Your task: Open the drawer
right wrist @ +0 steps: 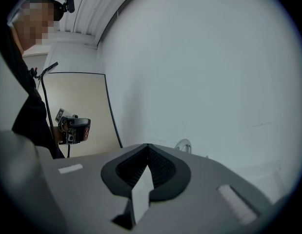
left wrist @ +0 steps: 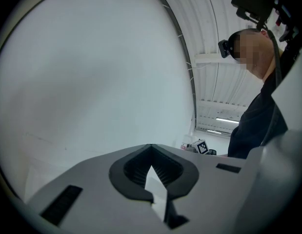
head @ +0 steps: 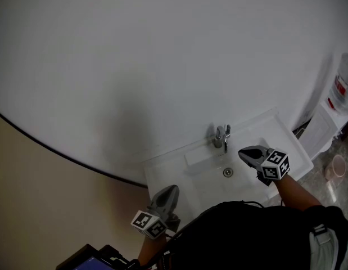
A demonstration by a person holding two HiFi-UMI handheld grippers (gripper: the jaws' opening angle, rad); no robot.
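Two grippers are shown, left gripper (head: 171,189) and right gripper (head: 245,152). One washbasin (head: 162,170), one tap (head: 221,136) ahead of the right gripper and one drain (head: 228,172) between the grippers are counted.

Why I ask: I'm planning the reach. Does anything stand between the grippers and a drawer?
No drawer shows in any view, so that can't be settled. The left gripper and right gripper hover shut over the sink, faucet and wall ahead; the person's body hides whatever is below it.
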